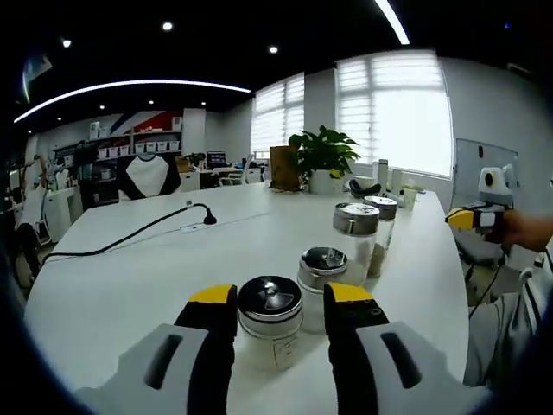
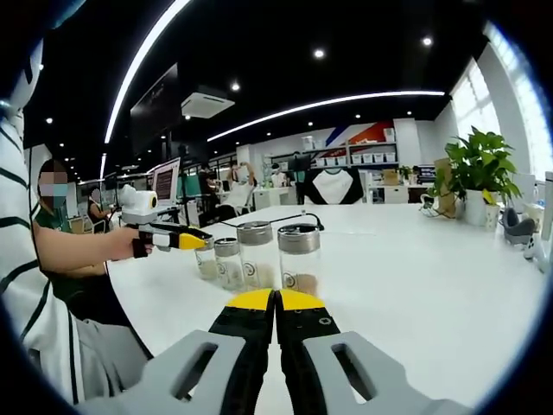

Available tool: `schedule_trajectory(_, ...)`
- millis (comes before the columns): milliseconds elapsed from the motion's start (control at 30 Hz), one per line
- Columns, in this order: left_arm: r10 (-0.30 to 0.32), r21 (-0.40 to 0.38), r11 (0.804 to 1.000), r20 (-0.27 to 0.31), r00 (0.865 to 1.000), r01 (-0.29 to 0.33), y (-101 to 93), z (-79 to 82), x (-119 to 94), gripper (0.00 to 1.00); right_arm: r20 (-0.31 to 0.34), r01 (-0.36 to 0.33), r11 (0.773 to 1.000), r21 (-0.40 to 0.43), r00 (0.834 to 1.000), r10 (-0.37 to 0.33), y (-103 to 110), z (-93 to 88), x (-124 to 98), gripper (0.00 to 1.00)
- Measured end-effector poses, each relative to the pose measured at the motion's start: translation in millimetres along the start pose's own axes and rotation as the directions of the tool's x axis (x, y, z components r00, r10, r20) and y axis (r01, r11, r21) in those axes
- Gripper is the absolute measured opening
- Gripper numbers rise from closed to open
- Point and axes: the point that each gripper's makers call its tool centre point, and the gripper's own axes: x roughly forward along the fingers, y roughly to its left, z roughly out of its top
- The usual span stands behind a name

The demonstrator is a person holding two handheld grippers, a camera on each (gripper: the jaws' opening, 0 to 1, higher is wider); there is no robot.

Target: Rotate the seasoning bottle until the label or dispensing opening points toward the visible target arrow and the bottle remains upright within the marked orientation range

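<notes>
Four seasoning bottles are standing in a row on a white bench (image 1: 130,285) in an open office, all upright, all capped with metal lids. In the left gripper view the nearest seasoning bottle (image 1: 270,318) is sitting between the yellow-tipped fingers (image 1: 212,303) of the left gripper (image 1: 281,298), which are standing spread on either side of it; whether they are touching the glass cannot be told. Just behind it the second bottle (image 1: 321,270) is standing, then a taller third bottle (image 1: 355,233) and the fourth bottle (image 1: 382,220) farther back. One black cable (image 1: 130,236) is lying across the bench to the left, and one potted plant (image 1: 322,157) is standing at the far end.

At the right edge of that view, the right gripper (image 1: 460,218) is being held in a person's hand (image 1: 527,229), well apart from the bottles. In the right gripper view its own fingers (image 2: 255,304) are pressed together, pinching nothing, and are pointing toward the row of bottles (image 2: 259,257) from the side. There the left gripper is coming in from the left, its yellow tip reaching the bottle at the left end of the row.
</notes>
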Motion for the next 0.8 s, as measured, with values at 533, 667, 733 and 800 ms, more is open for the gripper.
schedule_trajectory(533,0.127,-0.016,0.992,0.028,0.992,-0.127,5.2,-2.2,-1.3,0.32,-0.001,0.023,1.0,0.009,1.0,-0.023,-2.7,-3.1,-2.9,0.0)
schedule_trajectory(667,0.188,-0.022,0.982,0.038,0.981,-0.187,4.6,-2.1,-3.4,0.32,0.004,0.033,0.999,0.014,0.999,-0.033,-4.1,-2.3,-2.8,0.0)
schedule_trajectory(733,0.204,-0.035,0.979,0.051,0.978,-0.202,3.9,-2.3,-3.8,0.32,0.003,0.032,0.999,0.013,0.999,-0.032,-3.6,-2.8,-2.6,0.0)
schedule_trajectory(800,0.223,-0.035,0.975,0.056,0.973,-0.221,6.2,-3.0,-4.1,0.32,0.0,0.032,0.999,0.013,0.999,-0.032,-3.3,-3.7,-2.4,0.0)
